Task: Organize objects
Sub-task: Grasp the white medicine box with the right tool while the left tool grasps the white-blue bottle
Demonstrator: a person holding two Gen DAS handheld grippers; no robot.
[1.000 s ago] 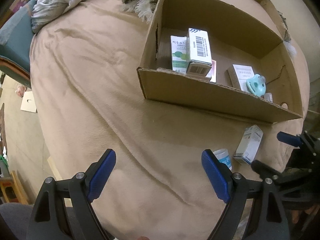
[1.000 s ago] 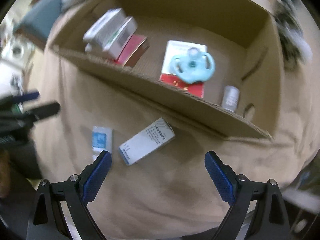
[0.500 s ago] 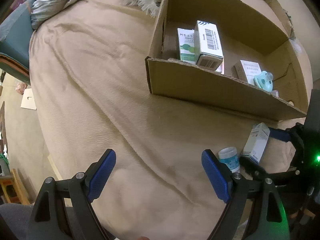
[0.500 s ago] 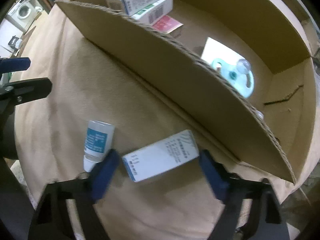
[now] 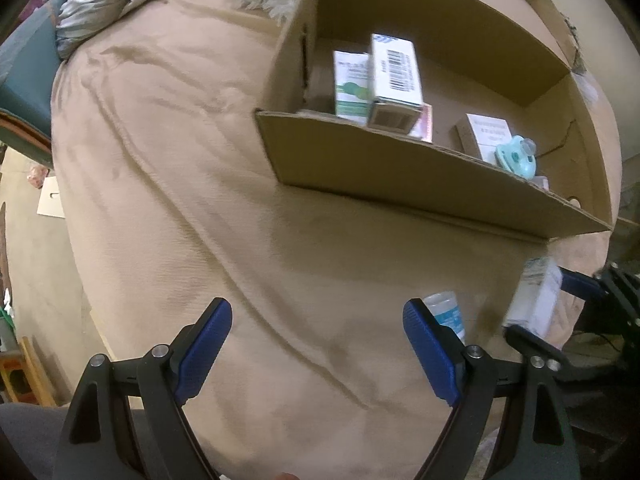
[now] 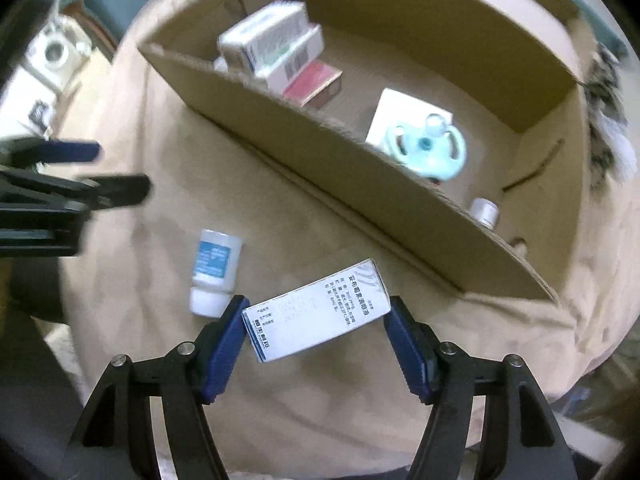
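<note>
Two hand-held grippers point steeply down at a bed covered in a tan blanket (image 5: pixel 208 184), on which an open cardboard box (image 5: pixel 400 176) rests. The right gripper (image 6: pixel 316 316) holds its blue pads at either short end of a white carton (image 6: pixel 316 312) printed with blue and black text; its jaws have just been closing, and the carton lies lengthwise between them, the left pad touching one end and the right pad at or against the other. In the left wrist view the same carton (image 5: pixel 538 300) appears blurred near the right edge, with a blue pad of the right gripper (image 5: pixel 532 312) beyond it. A small white bottle with a blue label (image 6: pixel 214 272) lies on its side on the blanket just left of the carton, its cap toward the camera; from the left wrist camera the bottle (image 5: pixel 446 312) shows partly behind the right-hand blue pad.

The left gripper (image 5: pixel 316 348) hangs over bare blanket with its jaws wide apart and nothing between them; seen from the right wrist camera it (image 6: pixel 96 168) reaches in from the left edge, well apart from the carton.

Inside the box, stacked white cartons (image 5: pixel 380 80) stand toward the left end over a red packet (image 6: pixel 314 84); toward the right end a pale teal pacifier (image 6: pixel 430 148) rests on a flat white box (image 6: pixel 394 120), and a small white vial (image 6: pixel 484 210) stands near the front wall.
</note>
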